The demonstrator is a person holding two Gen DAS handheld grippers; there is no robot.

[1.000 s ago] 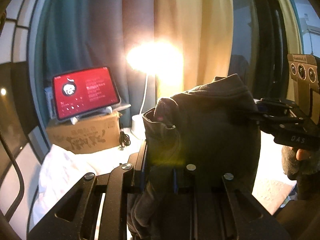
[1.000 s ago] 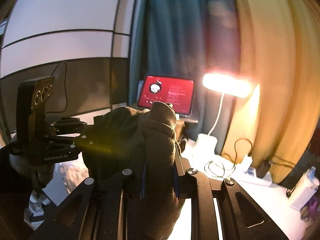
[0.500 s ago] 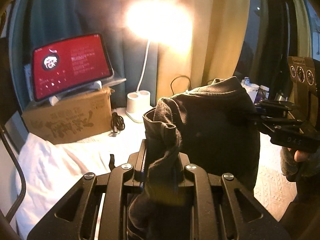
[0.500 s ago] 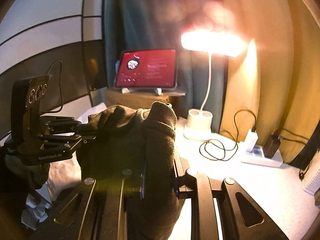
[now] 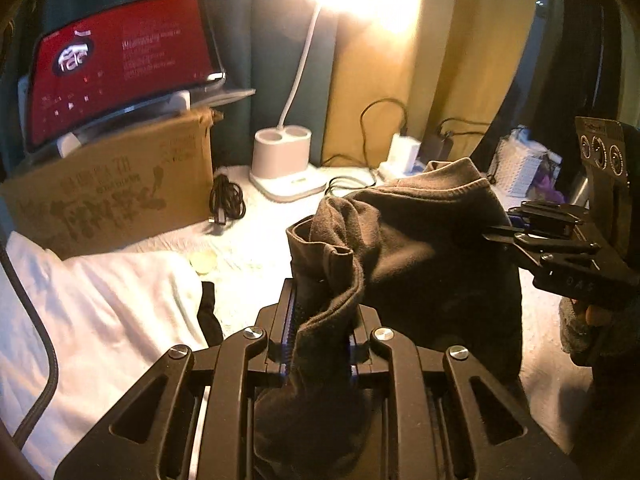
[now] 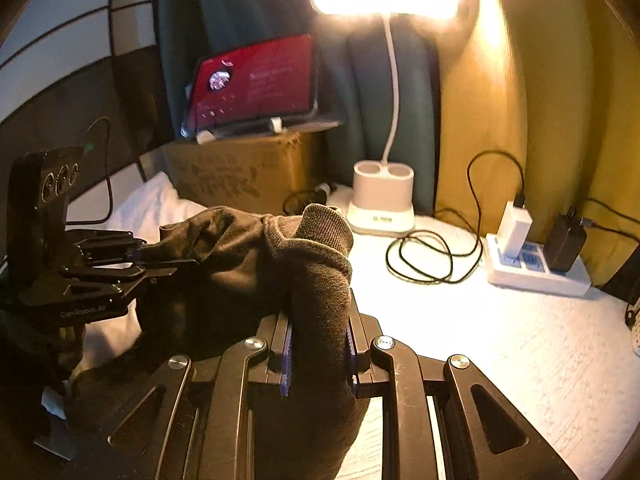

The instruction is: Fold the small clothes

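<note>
Two grippers on one garment. Left gripper (image 5: 320,344): jaws narrow, clamped on a bunched edge of the dark knit garment (image 5: 420,248). Right gripper (image 6: 318,344): jaws narrow, clamped on another edge, ribbed cuff or hem poking up between them. Each gripper also shows in the other's view, at 3 o'clock in the left wrist view and at 9 o'clock in the right wrist view, biting the garment from the side.

Garment location: in the air, strung between the two grippers over the white-covered table (image 6: 520,352). Lower part hangs in the dark below the jaws; cannot tell whether it touches the table.

Surroundings: lamp (image 5: 282,160) at 12 o'clock, lit. Tablet (image 5: 120,64) with red screen on a cardboard box (image 5: 120,192) at 10 o'clock. Power strip (image 6: 532,268) and looped cable (image 6: 428,256) at 2 o'clock in the right wrist view. White cloth (image 5: 92,312) lies at 8 o'clock in the left wrist view, a small dark piece (image 5: 208,312) at its edge; whether either is a finished item I cannot tell.

Progress, judged: early for this garment. Picked up and held by two points; no clean fold line visible, fabric is rumpled and doubled loosely. Left to do: lay it flat on the table, make the folds, set it aside. No stack of folded items in view, so the count of done pieces is unknown.
</note>
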